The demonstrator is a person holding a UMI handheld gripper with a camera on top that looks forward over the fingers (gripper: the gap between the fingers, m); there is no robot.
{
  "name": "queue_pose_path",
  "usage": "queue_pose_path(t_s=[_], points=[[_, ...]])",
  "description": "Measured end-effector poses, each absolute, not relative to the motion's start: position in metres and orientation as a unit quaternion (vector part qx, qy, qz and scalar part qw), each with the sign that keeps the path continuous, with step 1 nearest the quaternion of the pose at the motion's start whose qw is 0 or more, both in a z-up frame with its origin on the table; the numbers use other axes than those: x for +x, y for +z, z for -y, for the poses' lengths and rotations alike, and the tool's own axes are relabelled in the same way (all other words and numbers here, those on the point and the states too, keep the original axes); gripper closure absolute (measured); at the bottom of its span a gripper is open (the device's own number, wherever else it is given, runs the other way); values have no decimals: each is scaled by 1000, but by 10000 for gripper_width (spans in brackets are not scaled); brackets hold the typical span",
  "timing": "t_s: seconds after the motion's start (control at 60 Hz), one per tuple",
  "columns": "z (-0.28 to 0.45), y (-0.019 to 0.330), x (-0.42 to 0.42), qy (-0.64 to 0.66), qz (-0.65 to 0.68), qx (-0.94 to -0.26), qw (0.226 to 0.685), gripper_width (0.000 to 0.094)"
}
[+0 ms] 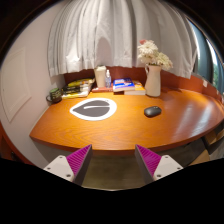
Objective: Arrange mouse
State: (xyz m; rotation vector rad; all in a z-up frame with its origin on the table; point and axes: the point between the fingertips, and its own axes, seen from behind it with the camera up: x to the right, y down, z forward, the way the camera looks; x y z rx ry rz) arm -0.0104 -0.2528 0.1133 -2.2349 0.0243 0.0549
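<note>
Tongs (112, 160) spread apart, clamped on nothing, pink pads (78, 158) hanging just short of the near rim of the table (120, 130). Beyond them, well apart and a little to the right, mouse (152, 111) lying bare on the wood. Further left, dark oval mouse pad (93, 109) with white border, nothing on it. Behind, books (128, 86) and vase of flowers (152, 78) near the curtain (115, 35). Task judged barely begun: mouse not yet gripped, presumably bound for the pad; approach, grasp, carry and placing all left
</note>
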Motion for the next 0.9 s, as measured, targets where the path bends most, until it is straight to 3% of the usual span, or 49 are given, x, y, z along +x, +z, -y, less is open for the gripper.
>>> queue_pose_path(t_s=[0.05,0.2,0.483,0.9], points=[[246,61,23,12,-28,-905,424,73],[221,25,97,-16,-69,-912,404,83],[115,-3,166,-18,-70,-921,384,85],[-9,-15,167,24,-25,-936,350,81]])
